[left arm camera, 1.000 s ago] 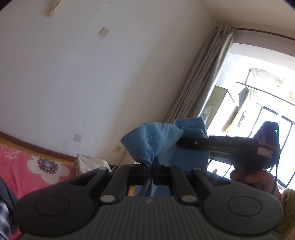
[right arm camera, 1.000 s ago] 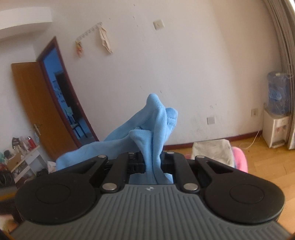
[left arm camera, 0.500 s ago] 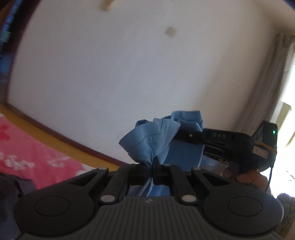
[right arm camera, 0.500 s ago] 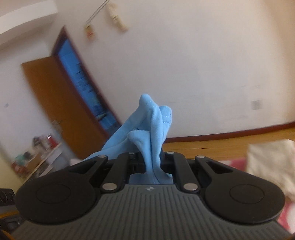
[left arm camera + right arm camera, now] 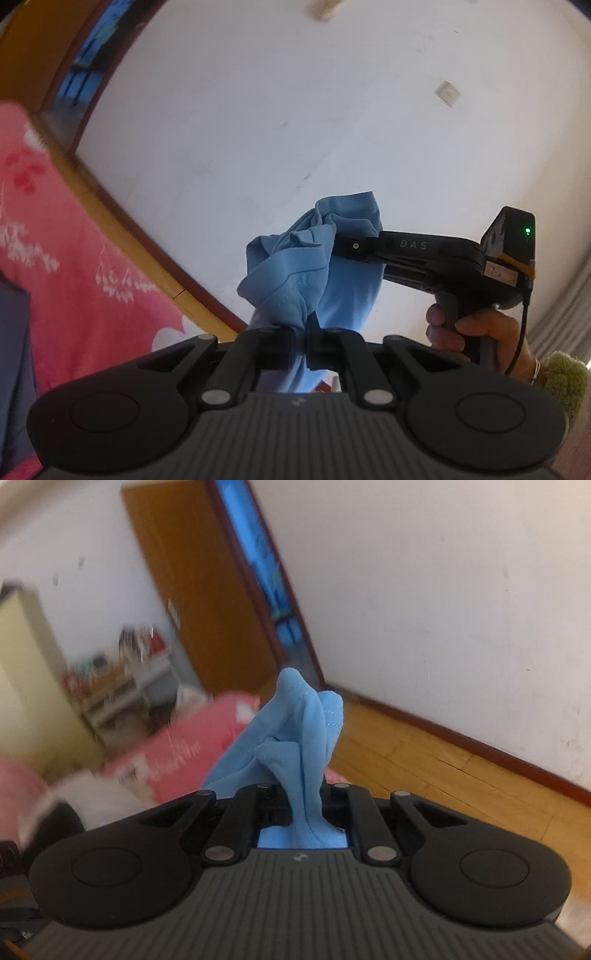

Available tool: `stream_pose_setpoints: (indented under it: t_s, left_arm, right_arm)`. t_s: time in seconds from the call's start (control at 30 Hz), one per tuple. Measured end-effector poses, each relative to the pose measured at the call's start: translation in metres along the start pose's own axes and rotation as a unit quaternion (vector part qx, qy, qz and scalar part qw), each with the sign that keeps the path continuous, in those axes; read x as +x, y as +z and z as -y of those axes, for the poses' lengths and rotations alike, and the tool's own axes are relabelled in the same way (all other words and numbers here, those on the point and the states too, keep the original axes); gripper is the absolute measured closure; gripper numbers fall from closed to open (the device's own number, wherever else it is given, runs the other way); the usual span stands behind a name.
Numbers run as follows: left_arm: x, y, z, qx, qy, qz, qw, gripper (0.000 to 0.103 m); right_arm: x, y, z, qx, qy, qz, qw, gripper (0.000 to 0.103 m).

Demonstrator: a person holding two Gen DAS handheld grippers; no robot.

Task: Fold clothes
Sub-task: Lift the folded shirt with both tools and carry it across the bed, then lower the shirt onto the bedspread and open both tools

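A light blue garment (image 5: 310,266) hangs in the air between both grippers. My left gripper (image 5: 304,338) is shut on a bunched corner of it. In the left wrist view the right gripper (image 5: 341,248) comes in from the right, held by a hand (image 5: 476,332), and is clamped on another bunch of the same cloth. The right wrist view shows my right gripper (image 5: 304,805) shut on a wad of the blue garment (image 5: 295,738), which stands up above the jaws. The rest of the garment below the grippers is hidden.
A pink floral bedspread (image 5: 74,251) lies at the left, with a dark garment (image 5: 14,369) at its edge. Beyond it are wooden floor (image 5: 424,753), a white wall, an open brown door (image 5: 207,590) and a cluttered shelf (image 5: 122,672). A grey curtain (image 5: 565,314) hangs at the right.
Both grippers have swung left and sunk with the blue garment held. The window and water dispenser have left view; the bed, door and shelf have come in. Both views have rolled.
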State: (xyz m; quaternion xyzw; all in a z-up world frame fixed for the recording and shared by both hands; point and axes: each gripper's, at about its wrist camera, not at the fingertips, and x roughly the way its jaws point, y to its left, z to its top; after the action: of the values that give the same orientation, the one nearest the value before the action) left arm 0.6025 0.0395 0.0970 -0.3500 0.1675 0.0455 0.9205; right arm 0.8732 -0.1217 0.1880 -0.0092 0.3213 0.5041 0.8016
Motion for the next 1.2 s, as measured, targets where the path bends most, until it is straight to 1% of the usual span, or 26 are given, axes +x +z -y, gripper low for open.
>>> stream_pose_setpoints:
  t_s: [0.1,0.23,0.3,0.4,0.53,0.6,0.63,0.67,0.7,0.73,0.77,0.8,0.83,0.9,0.93,0.97,1.0,1.07,1.13,1.17,1.2]
  left_arm:
    - [0.013,-0.007,-0.027,-0.019,0.024,-0.003,0.9995,0.097]
    - [0.036,-0.017,-0.068,-0.008,0.069,-0.014,0.9975,0.097]
    - [0.043,-0.02,-0.088,0.004,0.091,-0.017,0.9957,0.097]
    - [0.041,-0.018,-0.112,0.012,0.117,-0.019,0.9929,0.097]
    - [0.045,-0.018,-0.129,0.014,0.143,-0.012,0.9895,0.097]
    - [0.046,-0.019,-0.136,0.012,0.159,-0.012,0.9872,0.097]
    - [0.048,-0.021,-0.138,0.012,0.168,-0.014,0.9856,0.096]
    - [0.052,-0.022,-0.143,0.011,0.176,-0.018,0.9842,0.096]
    - [0.055,-0.024,-0.147,0.01,0.183,-0.022,0.9828,0.096]
    - [0.057,-0.026,-0.151,0.011,0.193,-0.026,0.9808,0.094]
    - [0.058,-0.027,-0.154,0.01,0.203,-0.03,0.9788,0.089]
    - [0.057,-0.027,-0.157,0.004,0.208,-0.032,0.9775,0.088]
    - [0.056,-0.026,-0.161,-0.003,0.211,-0.035,0.9768,0.084]
    - [0.051,-0.025,-0.166,-0.014,0.217,-0.037,0.9753,0.084]
    - [0.047,-0.024,-0.165,-0.017,0.219,-0.033,0.975,0.082]
    - [0.043,-0.022,-0.164,-0.019,0.22,-0.028,0.9749,0.075]
    - [0.04,-0.02,-0.164,-0.022,0.221,-0.022,0.9747,0.072]
    - [0.035,-0.014,-0.166,-0.03,0.222,-0.011,0.9745,0.069]
    - [0.032,-0.007,-0.17,-0.036,0.219,0.0,0.975,0.068]
    - [0.031,-0.004,-0.172,-0.037,0.219,0.003,0.9751,0.068]
    - [0.03,-0.001,-0.173,-0.036,0.219,0.006,0.9751,0.068]
  right_arm:
    - [0.035,-0.001,-0.003,-0.042,-0.001,-0.043,0.998,0.096]
    - [0.092,-0.027,-0.016,-0.094,-0.004,-0.101,0.99,0.096]
    - [0.122,-0.043,-0.02,-0.106,-0.008,-0.125,0.986,0.095]
    - [0.169,-0.057,-0.027,-0.113,-0.011,-0.143,0.983,0.095]
    - [0.219,-0.073,-0.038,-0.13,-0.015,-0.151,0.98,0.094]
    - [0.235,-0.08,-0.037,-0.129,-0.023,-0.147,0.98,0.09]
    - [0.243,-0.084,-0.036,-0.128,-0.026,-0.145,0.981,0.083]
    - [0.251,-0.088,-0.037,-0.125,-0.034,-0.144,0.981,0.08]
    - [0.259,-0.092,-0.038,-0.123,-0.043,-0.143,0.981,0.075]
    - [0.267,-0.097,-0.039,-0.12,-0.052,-0.142,0.981,0.071]
    - [0.275,-0.101,-0.04,-0.118,-0.061,-0.142,0.981,0.07]
    - [0.284,-0.105,-0.041,-0.115,-0.07,-0.141,0.981,0.065]
    - [0.288,-0.107,-0.041,-0.108,-0.081,-0.136,0.981,0.054]
    - [0.287,-0.107,-0.039,-0.084,-0.096,-0.109,0.986,0.044]
    - [0.286,-0.106,-0.037,-0.071,-0.103,-0.095,0.988,0.041]
    - [0.28,-0.104,-0.034,-0.052,-0.107,-0.077,0.99,0.039]
    - [0.273,-0.1,-0.029,-0.032,-0.111,-0.058,0.992,0.035]
    - [0.254,-0.094,-0.019,0.014,-0.114,-0.021,0.993,0.033]
    - [0.23,-0.093,-0.01,0.061,-0.105,0.009,0.993,0.034]
    - [0.217,-0.094,-0.006,0.083,-0.101,0.021,0.991,0.035]
    - [0.206,-0.097,-0.005,0.098,-0.089,0.02,0.991,0.042]
